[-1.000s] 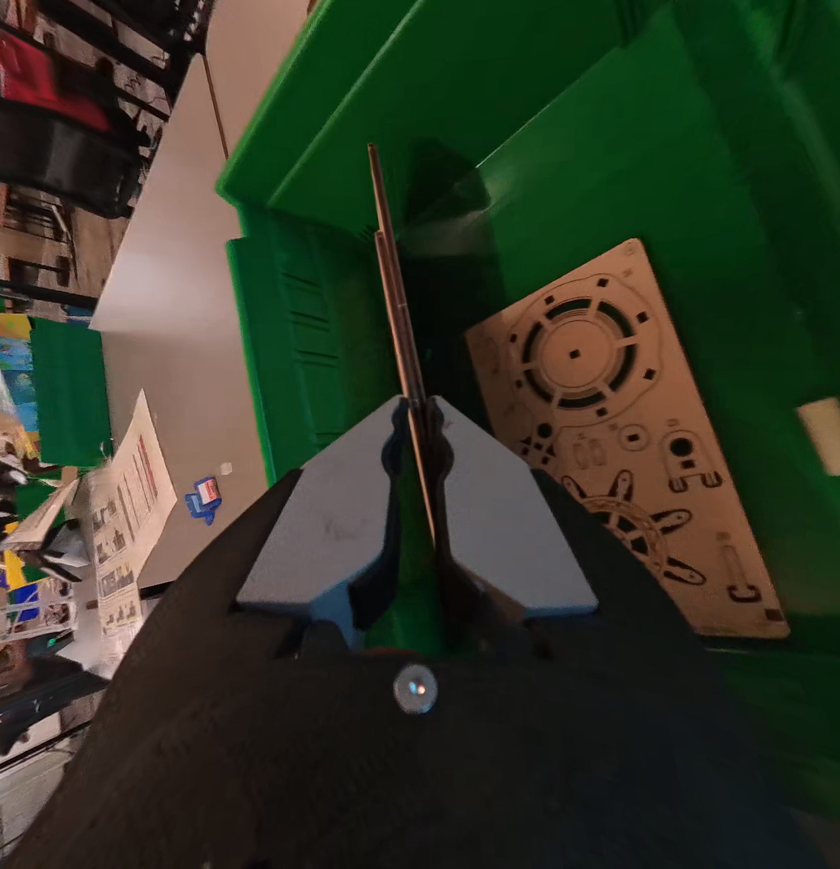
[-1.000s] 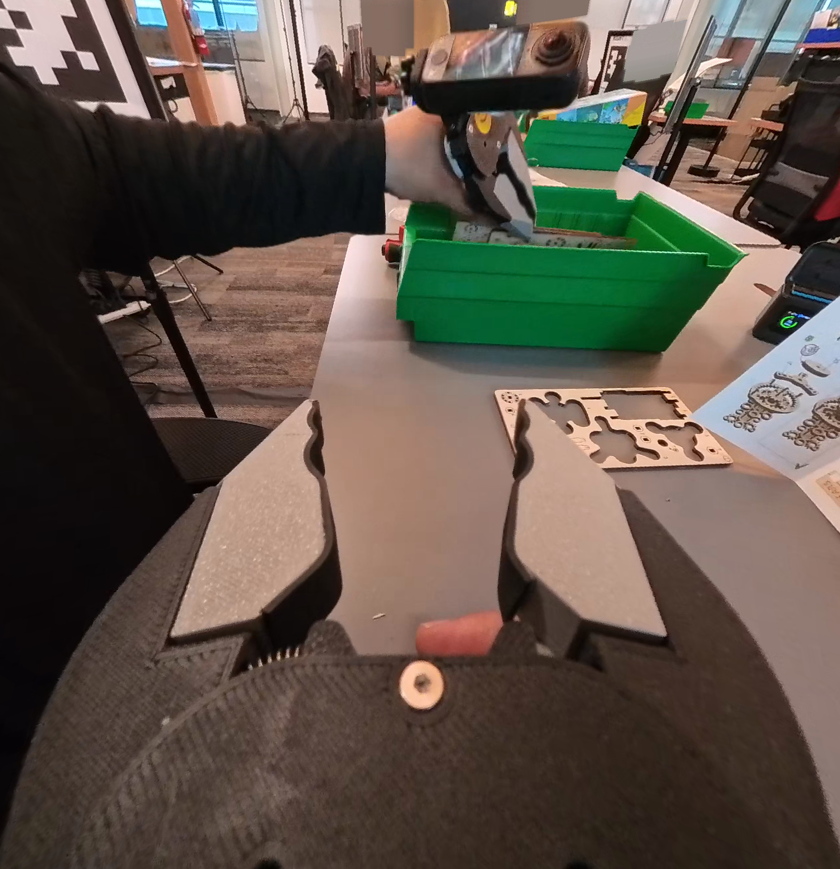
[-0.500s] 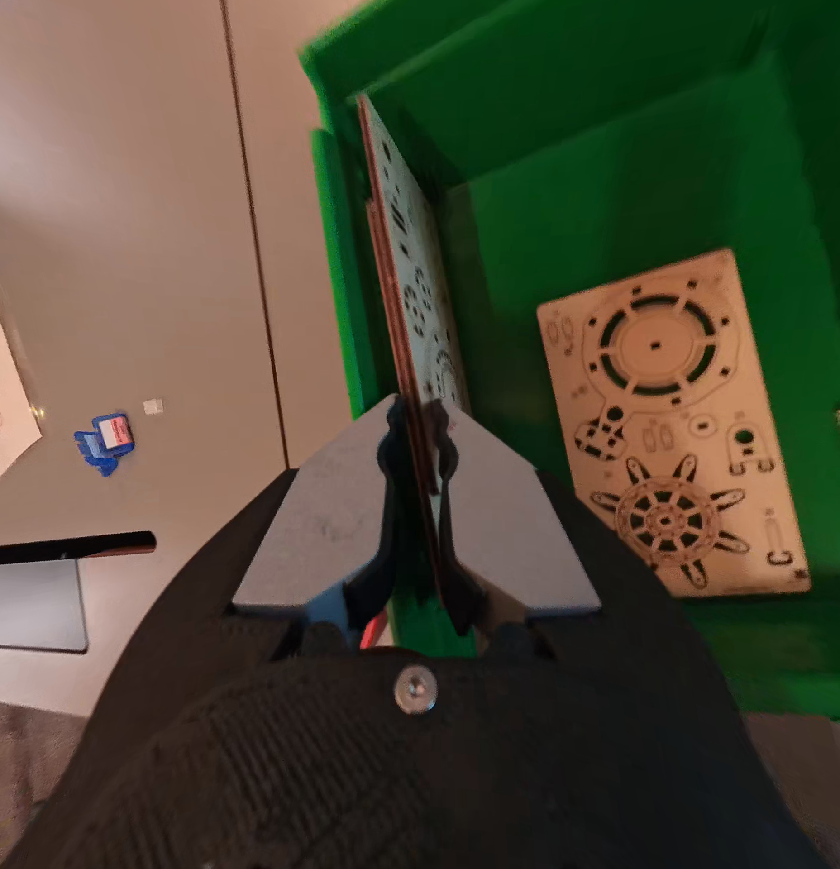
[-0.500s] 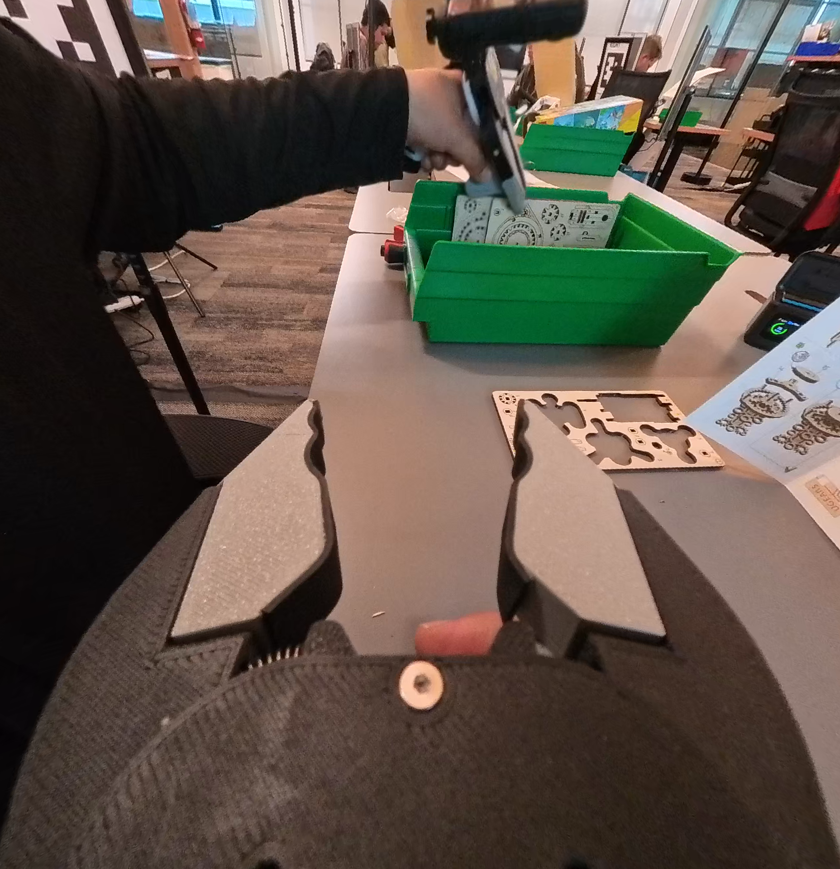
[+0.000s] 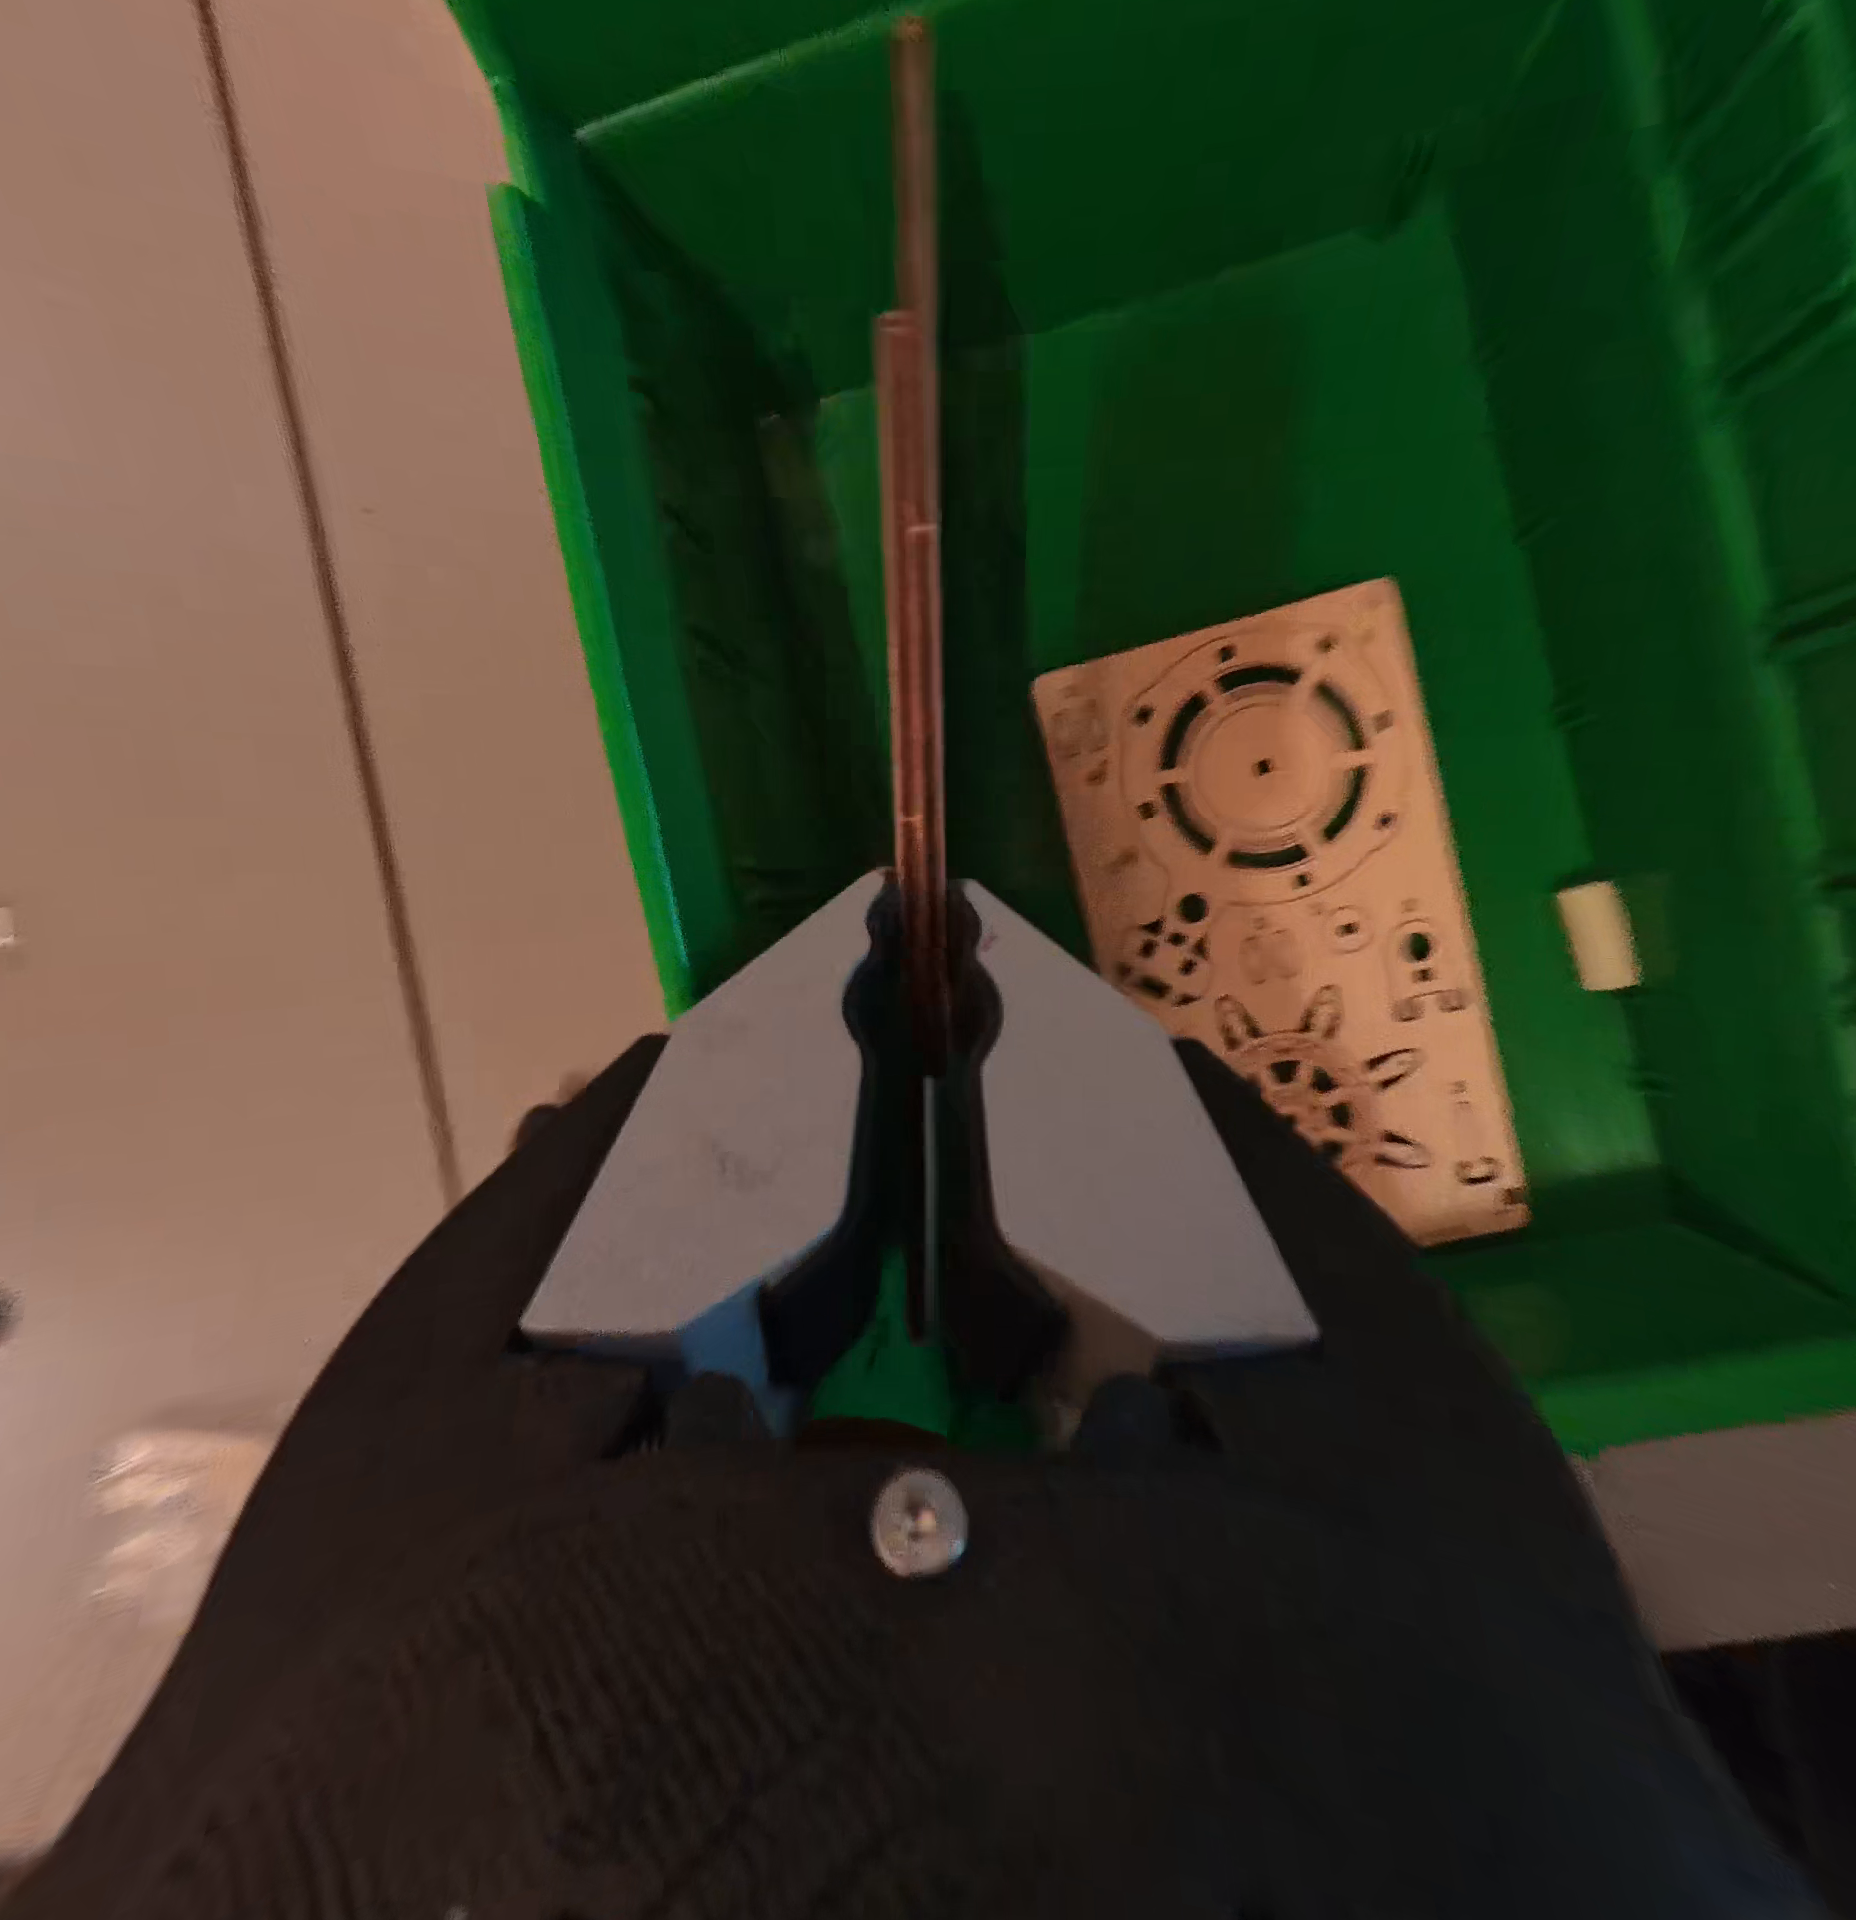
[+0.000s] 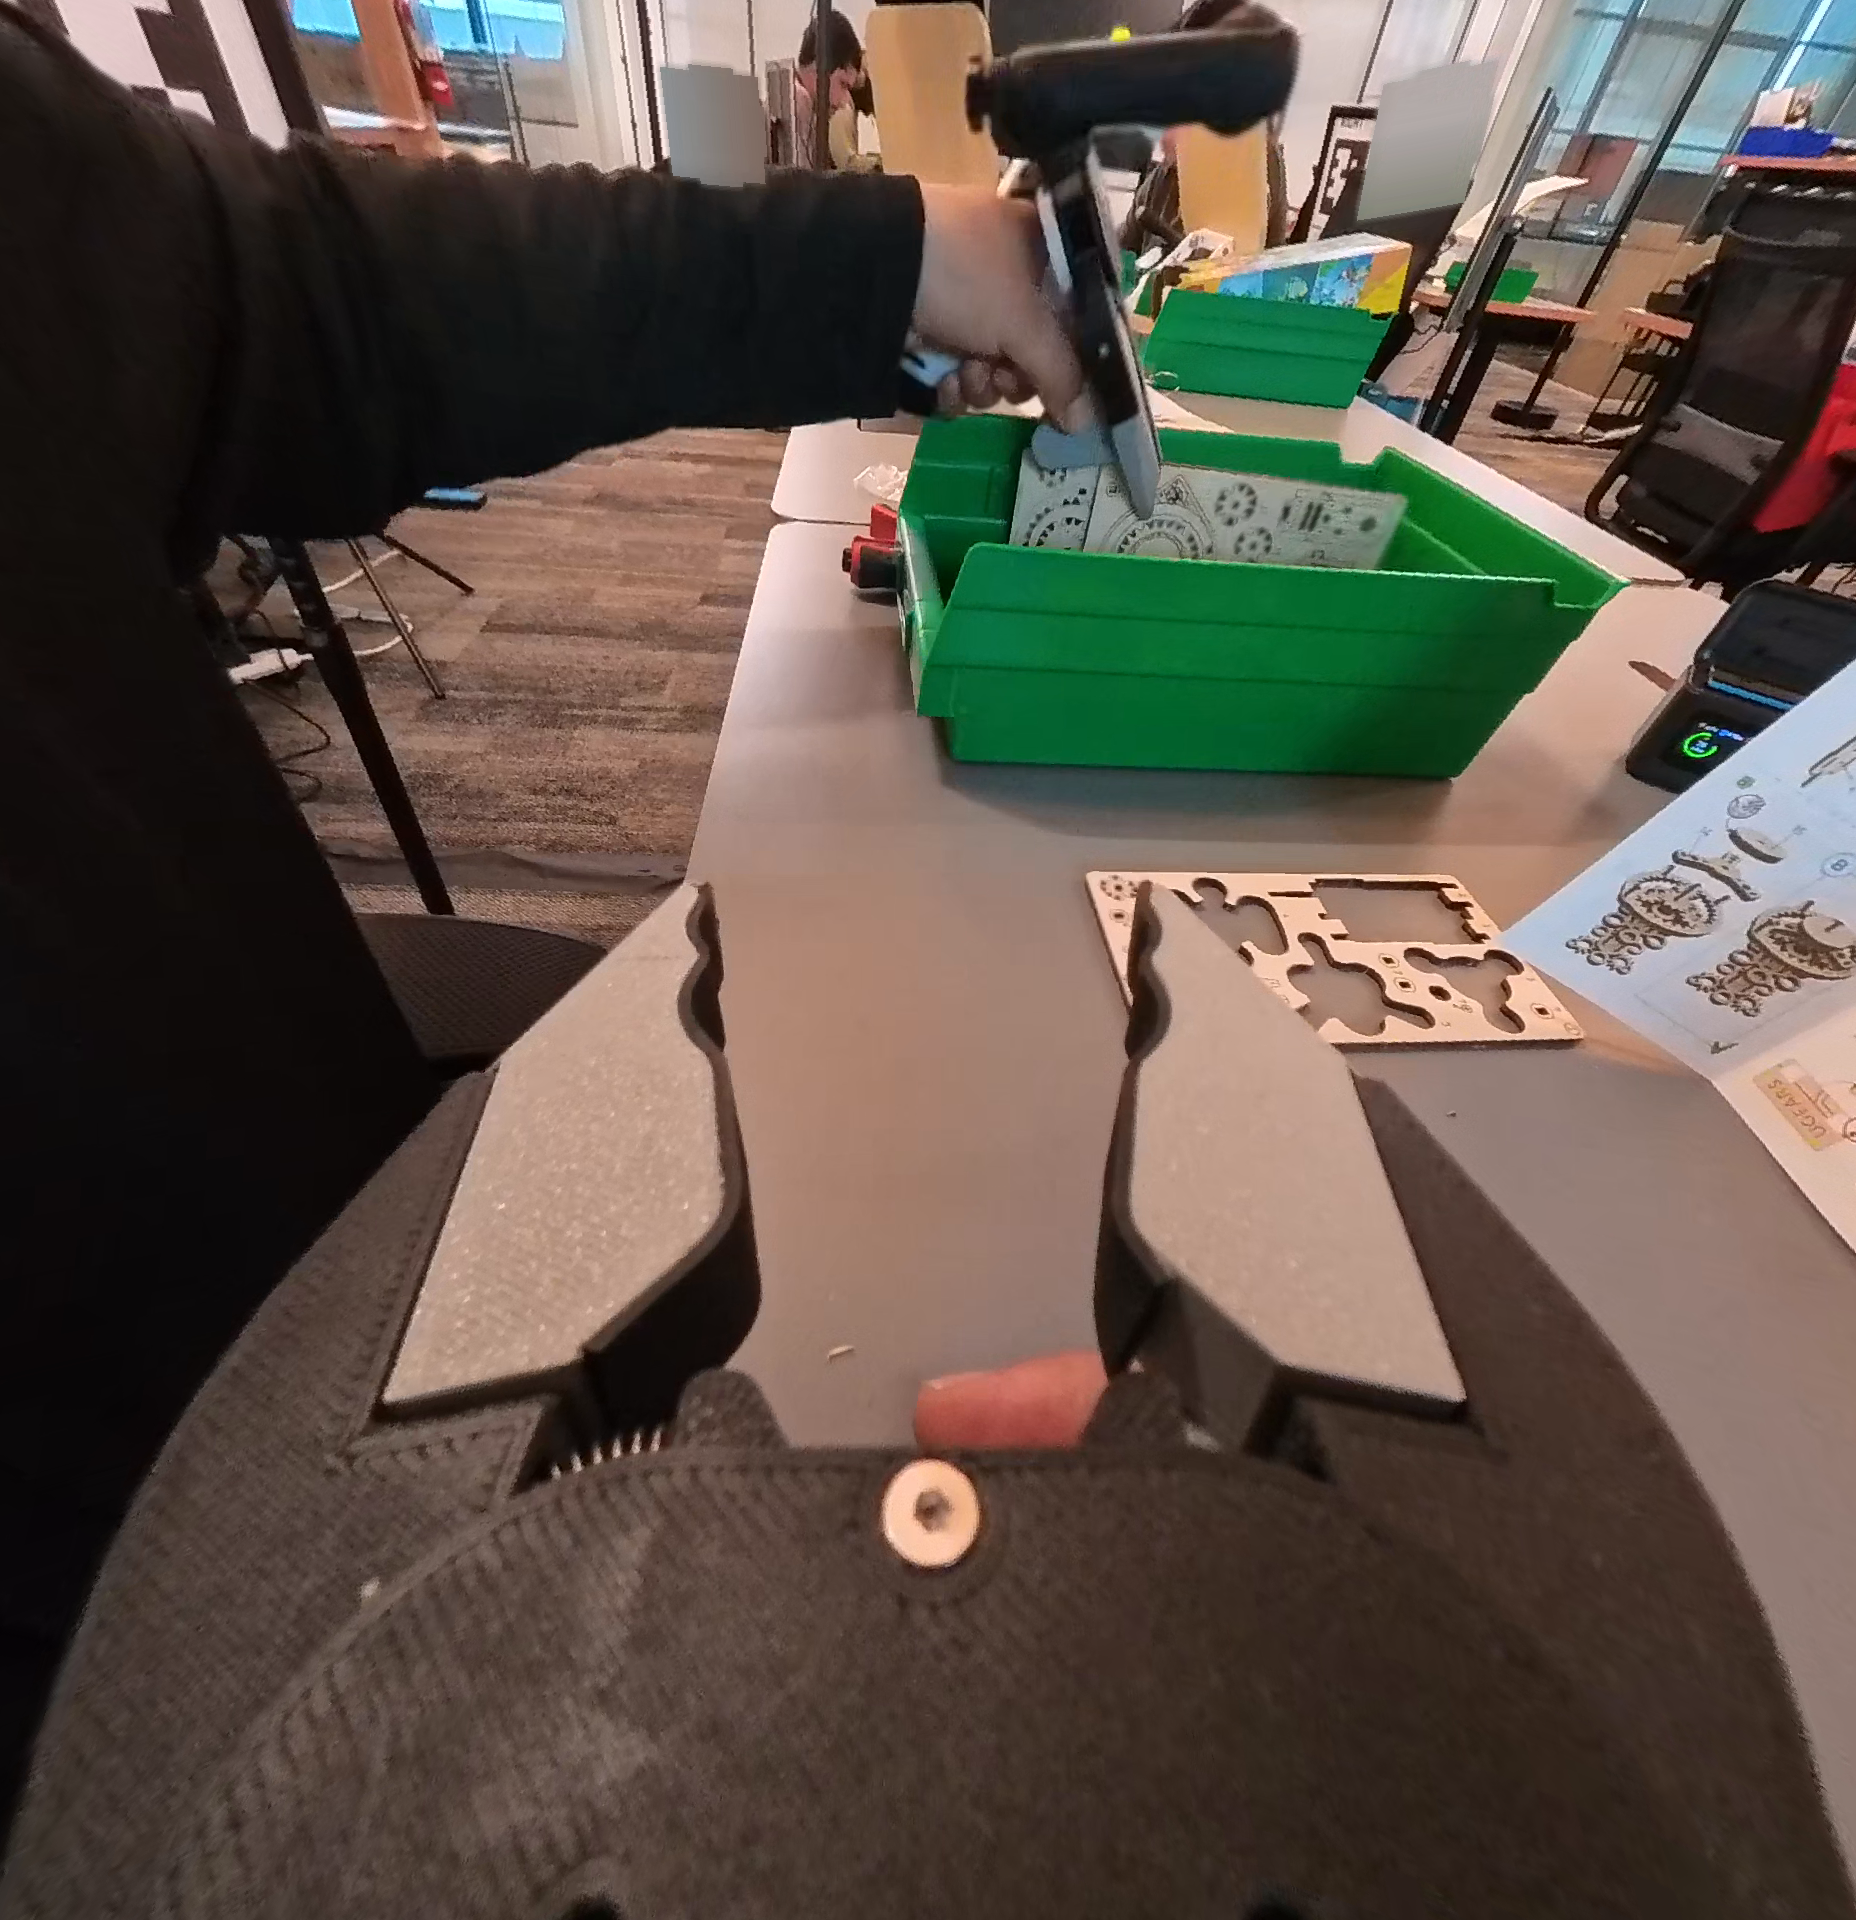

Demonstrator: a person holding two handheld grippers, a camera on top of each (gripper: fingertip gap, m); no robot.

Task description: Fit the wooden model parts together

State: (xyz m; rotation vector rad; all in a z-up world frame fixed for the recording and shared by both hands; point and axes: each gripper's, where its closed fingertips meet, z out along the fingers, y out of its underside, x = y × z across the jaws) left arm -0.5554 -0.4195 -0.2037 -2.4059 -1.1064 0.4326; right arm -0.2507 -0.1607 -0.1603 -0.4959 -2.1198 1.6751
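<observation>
Left claw (image 5: 919,935) clamped on upright wooden sheets (image 5: 916,582) inside green bin (image 5: 633,665); right claw (image 6: 924,987) apart above table (image 6: 903,831), beside punched-out sheet (image 6: 1423,966).

Bin interior: upright laser-cut wooden sheets (image 5: 919,644) are standing edge-on, seemingly crowding the green plastic bin's (image 6: 1246,665) left wall.
Bin floor: a flat pale wooden sheet (image 5: 1277,894) is lying there.
Table front: bare grey tabletop (image 6: 903,1039) is lying open beside a punched-out wooden frame (image 6: 1350,956).

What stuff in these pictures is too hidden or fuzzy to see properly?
- Held wooden sheets: the left wrist view shows only thin edges, so their cut patterns are hidden; the count is unclear.
- Flat sheet in the green bin: the left tool covers its near corner, and motion blur smears the small parts.
- Instruction sheet: cut off by the right wrist view's edge.
- Empty sheet on the table: partly behind the open right tool.
</observation>
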